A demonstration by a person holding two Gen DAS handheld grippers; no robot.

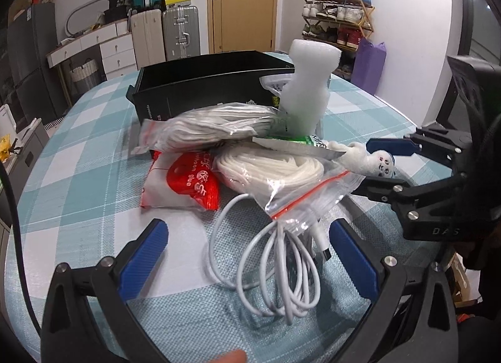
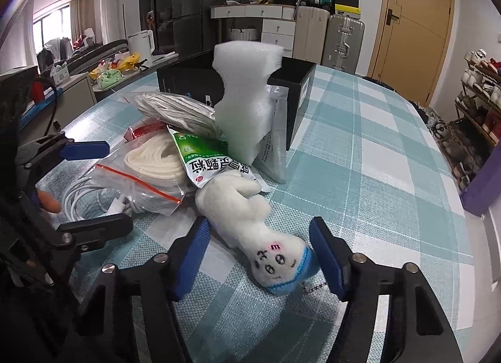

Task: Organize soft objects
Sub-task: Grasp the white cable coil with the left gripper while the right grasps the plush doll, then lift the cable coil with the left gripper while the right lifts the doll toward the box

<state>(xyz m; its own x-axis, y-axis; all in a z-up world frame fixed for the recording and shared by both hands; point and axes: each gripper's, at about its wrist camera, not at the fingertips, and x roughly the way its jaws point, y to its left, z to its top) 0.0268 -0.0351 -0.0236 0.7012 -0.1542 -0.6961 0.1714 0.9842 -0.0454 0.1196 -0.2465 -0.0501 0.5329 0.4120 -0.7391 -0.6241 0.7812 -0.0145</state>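
A pile of soft things lies on the checked tablecloth in front of a black box (image 1: 200, 87). A white plush toy (image 2: 250, 222) with a blue cap lies between the open fingers of my right gripper (image 2: 260, 256), its head nearest the camera. My left gripper (image 1: 247, 256) is open around a coiled white cable (image 1: 275, 269). Behind it lie a zip bag of white cord (image 1: 281, 175), a red packet (image 1: 191, 184), a bag of grey-white cord (image 1: 213, 128), a green sachet (image 2: 200, 156) and an upright white foam piece (image 1: 307, 87). The right gripper also shows in the left wrist view (image 1: 372, 162).
The black box (image 2: 297, 93) stands open at the far side of the table, with a clear pouch (image 2: 275, 143) leaning on it. The table edge curves away on both sides. Suitcases, drawers, a door and a shoe rack stand beyond the table.
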